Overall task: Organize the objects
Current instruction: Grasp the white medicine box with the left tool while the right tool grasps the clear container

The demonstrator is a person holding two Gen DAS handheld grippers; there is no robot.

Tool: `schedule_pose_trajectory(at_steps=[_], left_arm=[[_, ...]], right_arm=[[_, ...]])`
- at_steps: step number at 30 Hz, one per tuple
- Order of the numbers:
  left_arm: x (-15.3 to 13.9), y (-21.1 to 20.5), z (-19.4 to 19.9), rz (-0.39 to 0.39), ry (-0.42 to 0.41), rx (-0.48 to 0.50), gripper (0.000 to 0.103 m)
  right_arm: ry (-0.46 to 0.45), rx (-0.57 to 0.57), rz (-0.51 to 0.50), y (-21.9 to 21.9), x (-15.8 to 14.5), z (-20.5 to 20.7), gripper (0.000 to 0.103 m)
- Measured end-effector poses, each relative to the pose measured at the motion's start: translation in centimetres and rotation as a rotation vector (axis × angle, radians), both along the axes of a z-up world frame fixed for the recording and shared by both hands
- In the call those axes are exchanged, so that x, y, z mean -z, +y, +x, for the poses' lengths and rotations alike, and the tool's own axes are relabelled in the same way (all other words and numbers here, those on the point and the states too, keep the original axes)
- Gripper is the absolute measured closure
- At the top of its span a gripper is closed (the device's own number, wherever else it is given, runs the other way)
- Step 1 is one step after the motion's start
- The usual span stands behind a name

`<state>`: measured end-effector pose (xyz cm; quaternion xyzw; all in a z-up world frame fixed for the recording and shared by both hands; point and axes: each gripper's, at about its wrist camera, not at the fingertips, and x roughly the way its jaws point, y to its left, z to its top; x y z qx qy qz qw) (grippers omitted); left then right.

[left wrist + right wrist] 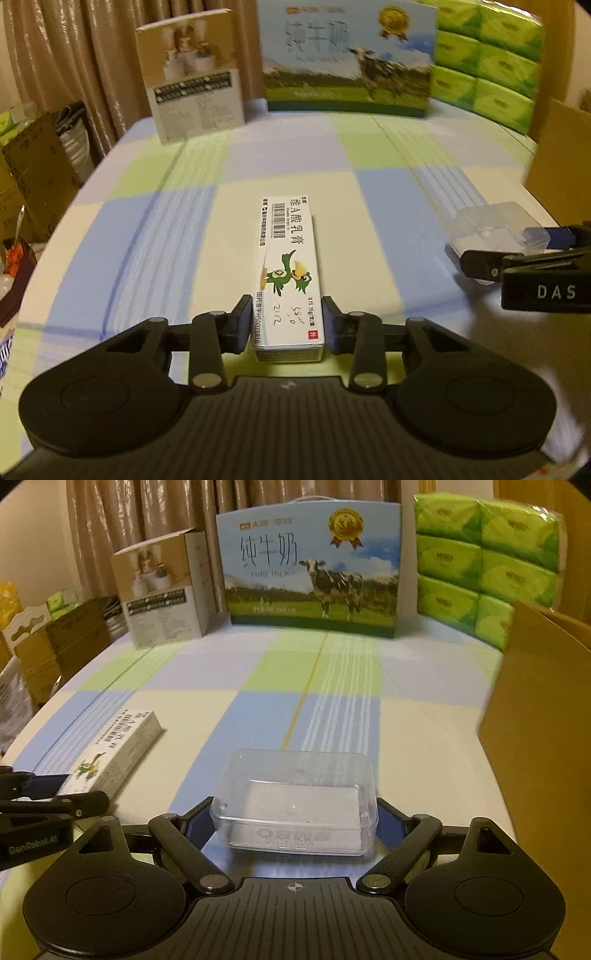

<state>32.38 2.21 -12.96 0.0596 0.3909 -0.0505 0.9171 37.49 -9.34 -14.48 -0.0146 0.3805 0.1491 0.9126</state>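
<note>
Nearest the left wrist camera, the left gripper (288,325) is narrowed onto the near end of a white ointment carton (290,273) printed with a green cartoon bird. Both blue pads press against the carton's long sides, so it is clamped. The carton lies flat on the checked cloth (166,221), its length running away from the camera.

In the right wrist view, the right gripper (293,825) stands wide, with a clear plastic box (295,797) sitting between its fingers. The blue pads lie along the box's two short sides, but whether they actually press on it cannot be told through the clear plastic. The box rests on the cloth with a white label showing through its base. The two grippers are side by side, the carton to the left of the clear box.

Farther right, a brown cardboard box (535,716) rises at the cloth's edge. Along the far edge stand a small product box (162,594), a milk carton case (314,568) with a cow picture, and a stack of green tissue packs (484,561), all before a beige curtain (147,509).
</note>
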Motion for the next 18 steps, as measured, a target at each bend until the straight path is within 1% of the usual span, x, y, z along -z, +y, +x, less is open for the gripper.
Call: schedule_pose_trajectory(at_steps=[3, 6, 9, 10, 11, 12, 15, 18], left_arm=[[-0.2, -1.1, -3.0, 0.008, 0.030, 0.035, 0.070], [-0.3, -1.6, -5.8, -0.007, 0.054, 0.050, 0.070], [-0.5, -1.7, -7.8, -0.017, 0.051, 0.052, 0.069], [-0.5, -1.6, -8.0, -0.022, 0.045, 0.050, 0.059], [-0.6, -1.6, -8.1, -0.025, 0.040, 0.046, 0.047], [-0.6, -1.6, -8.0, -0.027, 0.032, 0.041, 0.044], [-0.7, -1.6, -7.4, -0.033, 0.017, 0.039, 0.044], [-0.5, -1.6, -7.1, -0.026, 0.021, 0.045, 0.045]], right_arm=[[0.026, -0.021, -0.019, -0.7, -0.7, -2.4, 0.019], [0.046, -0.051, -0.054, -1.1, -1.3, -4.8, 0.019], [0.061, -0.076, -0.074, -1.4, -1.2, -6.4, 0.019], [0.070, -0.073, -0.068, -1.6, -1.1, -6.6, 0.019], [0.081, -0.067, -0.063, -1.8, -0.9, -6.6, 0.018], [0.085, -0.058, -0.063, -1.9, -0.7, -6.6, 0.018], [0.079, -0.046, -0.054, -2.0, -0.5, -6.3, 0.018], [0.090, -0.047, -0.072, -1.7, 0.0, -6.1, 0.018]])
